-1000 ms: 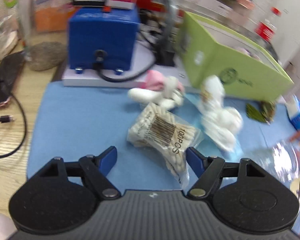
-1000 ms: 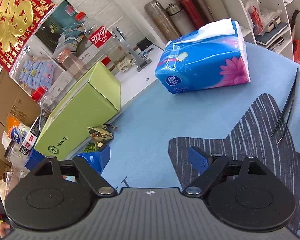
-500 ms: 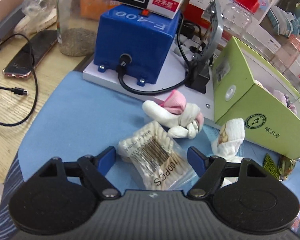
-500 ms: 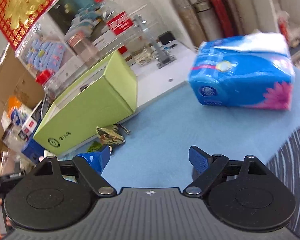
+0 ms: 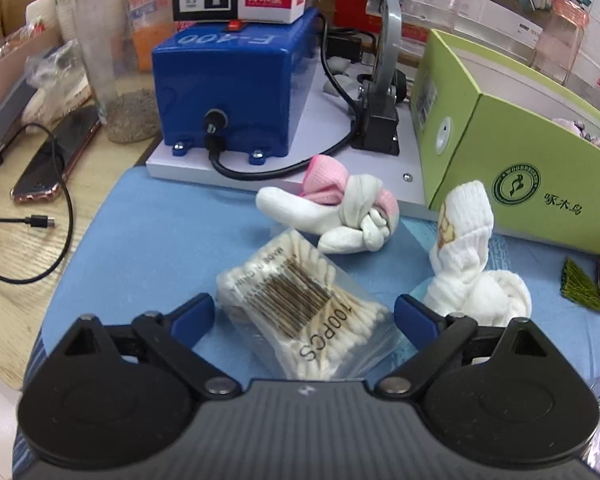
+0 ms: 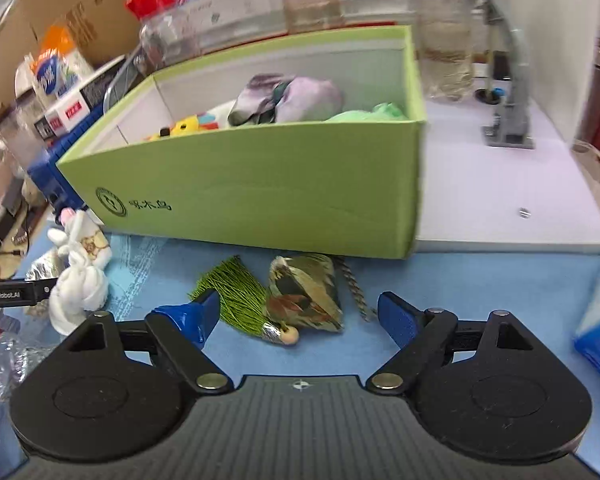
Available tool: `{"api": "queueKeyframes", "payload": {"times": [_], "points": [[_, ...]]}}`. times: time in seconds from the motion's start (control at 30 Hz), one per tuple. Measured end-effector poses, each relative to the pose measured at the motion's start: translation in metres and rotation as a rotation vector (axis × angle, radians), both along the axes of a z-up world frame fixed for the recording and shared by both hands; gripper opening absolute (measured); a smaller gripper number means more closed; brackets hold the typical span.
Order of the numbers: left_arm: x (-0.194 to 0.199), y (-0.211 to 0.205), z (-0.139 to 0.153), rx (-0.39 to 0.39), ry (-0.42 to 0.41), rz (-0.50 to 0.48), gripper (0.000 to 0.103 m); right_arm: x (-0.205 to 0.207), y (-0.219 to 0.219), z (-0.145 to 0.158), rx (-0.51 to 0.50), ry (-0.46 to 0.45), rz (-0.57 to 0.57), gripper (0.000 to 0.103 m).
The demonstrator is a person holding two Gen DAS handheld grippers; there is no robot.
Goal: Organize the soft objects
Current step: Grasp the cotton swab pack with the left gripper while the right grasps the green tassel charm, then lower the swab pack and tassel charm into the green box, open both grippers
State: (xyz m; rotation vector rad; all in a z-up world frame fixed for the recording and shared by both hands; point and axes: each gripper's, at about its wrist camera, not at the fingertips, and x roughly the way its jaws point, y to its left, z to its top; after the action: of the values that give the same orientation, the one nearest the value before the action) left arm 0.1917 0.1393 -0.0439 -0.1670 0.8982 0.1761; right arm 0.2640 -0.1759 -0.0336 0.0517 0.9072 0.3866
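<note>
Your left gripper (image 5: 304, 316) is spread wide around a crinkly clear bag of cotton swabs (image 5: 300, 304) lying on the blue mat (image 5: 148, 240). At 1 o'clock sits a knotted white-and-pink sock bundle (image 5: 352, 216); at 2 o'clock, a ribbed white sock bundle (image 5: 468, 264). Your right gripper (image 6: 299, 316) is spread wide too, empty, framing a green tassel (image 6: 236, 296) and leaf-patterned pouch (image 6: 308, 292). The green cardboard box (image 6: 260, 184) stands at 12 o'clock, with soft fabric items inside.

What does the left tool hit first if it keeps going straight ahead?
Probably the bag of cotton swabs, lying between the open left tool fingers. Past it sits the knotted pink-and-white sock; depth unclear.
</note>
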Motion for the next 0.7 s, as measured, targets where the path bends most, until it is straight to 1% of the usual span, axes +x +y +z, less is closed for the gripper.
{"api": "queueKeyframes", "payload": {"times": [0.03,0.1,0.17,0.3,0.37,0.43,0.47,0.5,0.53,0.57,0.6,0.63,0.67,0.7], "points": [[0.000,0.000,-0.001,0.005,-0.003,-0.005,0.095,0.001,0.004,-0.001,-0.036,-0.027,0.008,0.073],[-0.001,0.000,-0.001,0.010,-0.007,-0.018,0.095,0.001,0.012,-0.003,-0.118,-0.060,0.018,0.073],[-0.003,0.001,-0.001,0.009,-0.014,-0.027,0.095,-0.004,0.015,-0.007,-0.171,-0.110,0.016,0.074],[-0.007,-0.001,-0.002,0.020,-0.028,-0.047,0.095,-0.016,0.003,-0.015,-0.131,-0.193,-0.002,0.077],[-0.008,-0.001,-0.001,0.018,-0.032,-0.050,0.095,-0.016,0.001,-0.014,-0.130,-0.193,0.002,0.077],[-0.009,0.000,-0.001,0.020,-0.032,-0.050,0.093,-0.015,0.001,-0.013,-0.142,-0.189,0.009,0.077],[-0.009,0.000,0.000,0.022,-0.036,-0.045,0.087,-0.015,-0.001,-0.013,-0.143,-0.189,0.015,0.078],[-0.010,0.000,0.001,0.023,-0.039,-0.044,0.081,-0.015,0.000,-0.013,-0.143,-0.193,0.023,0.076],[-0.012,0.001,0.002,0.018,-0.045,-0.050,0.078,-0.016,-0.001,-0.013,-0.142,-0.196,0.031,0.075],[-0.014,0.002,0.003,0.012,-0.049,-0.054,0.072,-0.018,-0.004,-0.011,-0.139,-0.200,0.029,0.070],[-0.016,0.004,0.004,0.004,-0.050,-0.056,0.070,-0.017,0.004,-0.012,-0.139,-0.204,0.023,0.056],[-0.018,0.006,0.005,-0.009,-0.051,-0.062,0.069,-0.019,0.001,-0.010,-0.126,-0.209,0.027,0.042],[-0.020,0.007,0.006,-0.025,-0.055,-0.065,0.068,-0.021,-0.003,-0.008,-0.110,-0.203,0.027,0.023],[-0.023,0.009,0.006,-0.039,-0.057,-0.071,0.068,-0.023,-0.007,-0.007,-0.104,-0.197,0.025,0.022]]}}
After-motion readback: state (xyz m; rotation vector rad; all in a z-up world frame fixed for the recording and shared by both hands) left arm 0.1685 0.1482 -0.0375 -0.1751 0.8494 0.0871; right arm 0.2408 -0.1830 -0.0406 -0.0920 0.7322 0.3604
